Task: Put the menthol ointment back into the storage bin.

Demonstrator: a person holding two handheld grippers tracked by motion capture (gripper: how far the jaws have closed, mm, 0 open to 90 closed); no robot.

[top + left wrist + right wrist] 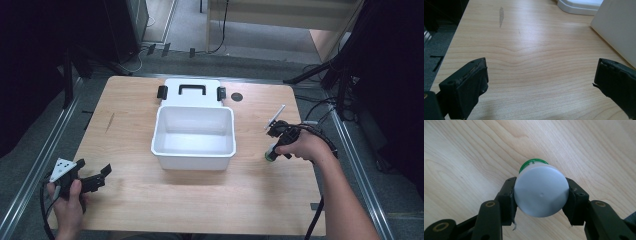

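A small container [541, 195] with a pale grey-white cap and a green body sits between the black jaws of my right gripper [541, 196], whose pads press on the cap's two sides. In the high view the right gripper [273, 150] is right of the white bin [194, 159], with the green end of the container [269, 157] just above the table. My left gripper [102, 175] rests near the table's front left corner. Its jaws stand wide apart over bare wood [536, 65], and the left gripper [541, 75] holds nothing.
The open white bin stands mid-table with its lid [192, 92], which has a black handle and clips, lying flat behind it. The bin's wall [616, 27] is to the right in the left gripper view. A dark round hole [236, 96] marks the table near the lid.
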